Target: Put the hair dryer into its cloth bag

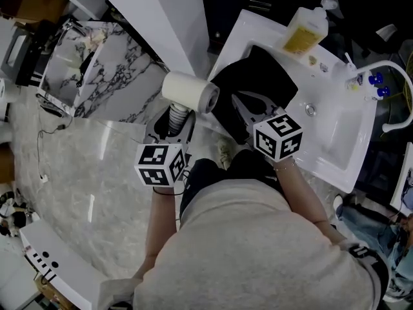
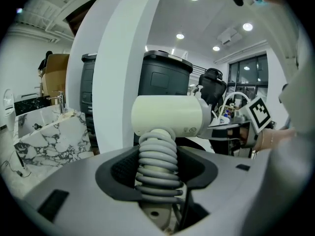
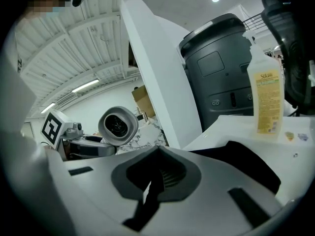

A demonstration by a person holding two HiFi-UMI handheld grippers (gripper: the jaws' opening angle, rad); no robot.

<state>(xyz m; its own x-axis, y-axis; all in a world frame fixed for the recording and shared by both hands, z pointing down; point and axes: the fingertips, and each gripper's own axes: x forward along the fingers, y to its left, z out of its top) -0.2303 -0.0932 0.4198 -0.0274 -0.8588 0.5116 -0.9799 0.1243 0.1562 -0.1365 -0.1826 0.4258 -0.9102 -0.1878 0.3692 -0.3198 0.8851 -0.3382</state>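
The white hair dryer (image 1: 190, 90) (image 2: 167, 114) stands up out of my left gripper (image 1: 173, 124) (image 2: 157, 167), which is shut on its handle; a grey cord is coiled round that handle. The dryer's barrel mouth (image 3: 118, 126) shows in the right gripper view. The black cloth bag (image 1: 264, 76) (image 3: 246, 163) lies on the white sink counter (image 1: 242, 31), its near end hanging over the edge. My right gripper (image 1: 240, 102) (image 3: 157, 154) is shut, with its tips at the bag's near edge. I cannot tell whether any cloth is pinched between them.
A yellow soap bottle (image 1: 306, 30) (image 3: 266, 100) stands at the counter's back, beside the basin (image 1: 335, 108) and faucet (image 1: 397, 89). A white slanted pillar (image 1: 161, 18) rises left of the sink, with a marbled box (image 1: 71, 63) further left. A dark bin (image 3: 221, 68) stands behind.
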